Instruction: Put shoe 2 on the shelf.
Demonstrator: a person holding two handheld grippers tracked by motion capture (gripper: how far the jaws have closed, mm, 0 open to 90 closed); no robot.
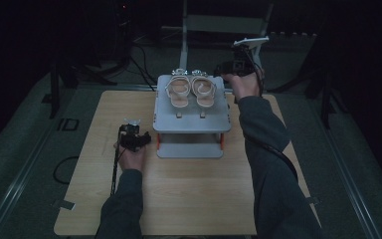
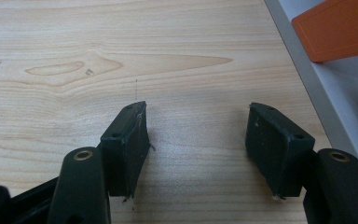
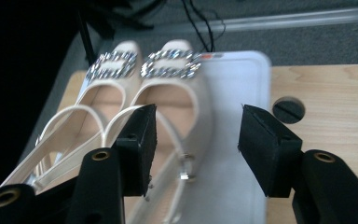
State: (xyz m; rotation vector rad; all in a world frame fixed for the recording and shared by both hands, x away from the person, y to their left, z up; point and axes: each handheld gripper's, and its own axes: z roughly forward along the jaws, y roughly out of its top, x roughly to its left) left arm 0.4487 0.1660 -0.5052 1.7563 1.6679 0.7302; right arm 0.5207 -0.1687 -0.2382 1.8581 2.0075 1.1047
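Light wooden counter (image 1: pixel 189 199) bearing a grey two-tier plastic rack (image 1: pixel 191 122); on its top shelf I see a pair of cream slingback shoes with jewelled buckles (image 1: pixel 191 89). My right gripper (image 3: pixel 196 135), jaws apart and empty, hangs beside them; left gripper (image 2: pixel 198 135) likewise parted over bare counter.

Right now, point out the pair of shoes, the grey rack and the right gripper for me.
pair of shoes (image 1: pixel 192 91), high view, on the inner sole of the right-hand shoe.
grey rack (image 1: pixel 191 124), high view, on its bare top shelf.
right gripper (image 3: pixel 196 135), right gripper view, midway between its open fingers.
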